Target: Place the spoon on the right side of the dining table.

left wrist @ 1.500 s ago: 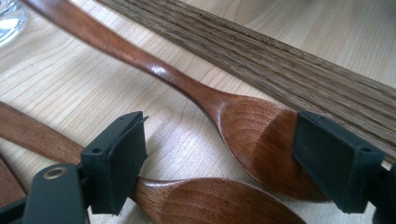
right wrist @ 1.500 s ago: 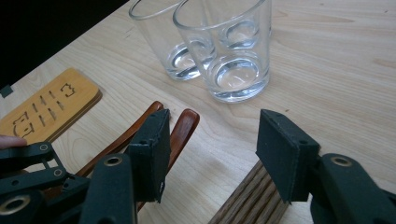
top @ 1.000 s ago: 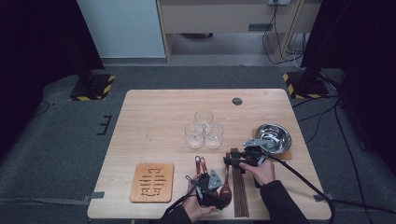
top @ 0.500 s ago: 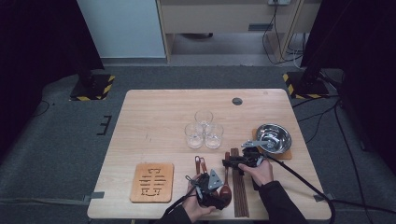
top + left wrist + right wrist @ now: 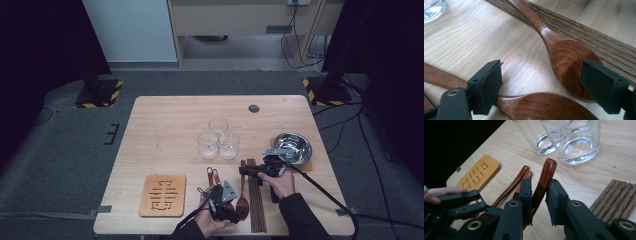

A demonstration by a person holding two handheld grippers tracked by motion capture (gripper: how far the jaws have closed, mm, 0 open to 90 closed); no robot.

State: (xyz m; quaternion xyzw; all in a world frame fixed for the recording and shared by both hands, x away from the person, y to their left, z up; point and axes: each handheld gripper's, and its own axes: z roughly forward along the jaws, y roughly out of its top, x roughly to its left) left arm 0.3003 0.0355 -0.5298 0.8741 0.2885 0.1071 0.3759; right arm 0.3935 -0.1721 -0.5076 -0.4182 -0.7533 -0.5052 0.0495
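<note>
A dark wooden spoon (image 5: pixel 242 200) lies near the table's front edge, bowl toward me. Its handle (image 5: pixel 543 178) runs up between the pads of my right gripper (image 5: pixel 540 185). Those jaws have just been closing and now touch the handle on both sides. In the high view the right gripper (image 5: pixel 249 171) sits at the handle's far end. My left gripper (image 5: pixel 233 202) rests low beside the bowl, jaws apart. In the left gripper view (image 5: pixel 541 85) two spoon bowls (image 5: pixel 567 66) lie between and under its pads, neither one pinched.
Two more spoons (image 5: pixel 213 175) lie left of the held one, and a bundle of chopsticks (image 5: pixel 256 200) lies right of it. Three glasses (image 5: pixel 218 137) stand mid-table. A steel bowl (image 5: pixel 294 147) sits on a coaster at the right, a wooden trivet (image 5: pixel 162 195) front left.
Both hands have stayed almost where they were. The right gripper has shifted only slightly at the spoon's handle end, and the high view is too small to compare its jaws.
</note>
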